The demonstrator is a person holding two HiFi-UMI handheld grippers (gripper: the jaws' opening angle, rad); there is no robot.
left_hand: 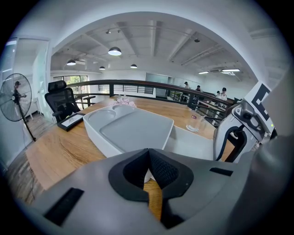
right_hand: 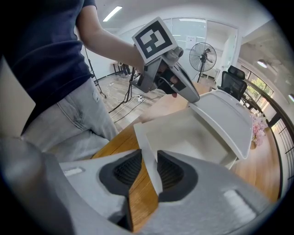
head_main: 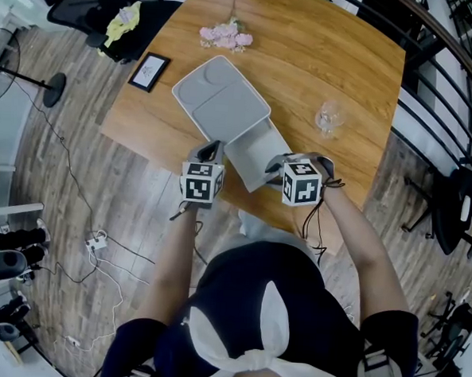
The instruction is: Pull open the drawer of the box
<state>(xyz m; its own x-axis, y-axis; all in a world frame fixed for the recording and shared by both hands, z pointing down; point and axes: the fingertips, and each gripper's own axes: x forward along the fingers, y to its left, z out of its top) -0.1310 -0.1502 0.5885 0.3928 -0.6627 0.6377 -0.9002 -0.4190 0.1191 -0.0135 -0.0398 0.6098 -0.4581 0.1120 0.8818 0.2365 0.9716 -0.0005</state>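
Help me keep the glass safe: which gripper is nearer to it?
Right. The right gripper clamps the drawer front, on the side toward the glass; the left gripper sits farther off, across the drawer by the box corner.

Bare table (head_main: 304, 84) between drawer (head_main: 257, 147) and glass (head_main: 330, 118); flowers (head_main: 226, 36) behind box (head_main: 221, 101).

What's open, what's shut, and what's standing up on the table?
drawer: pulled partly out of the box.
box: lying flat on the table.
right gripper: fingers shut on the drawer's front wall.
left gripper: fingers shut, nothing between them.
glass: upright.
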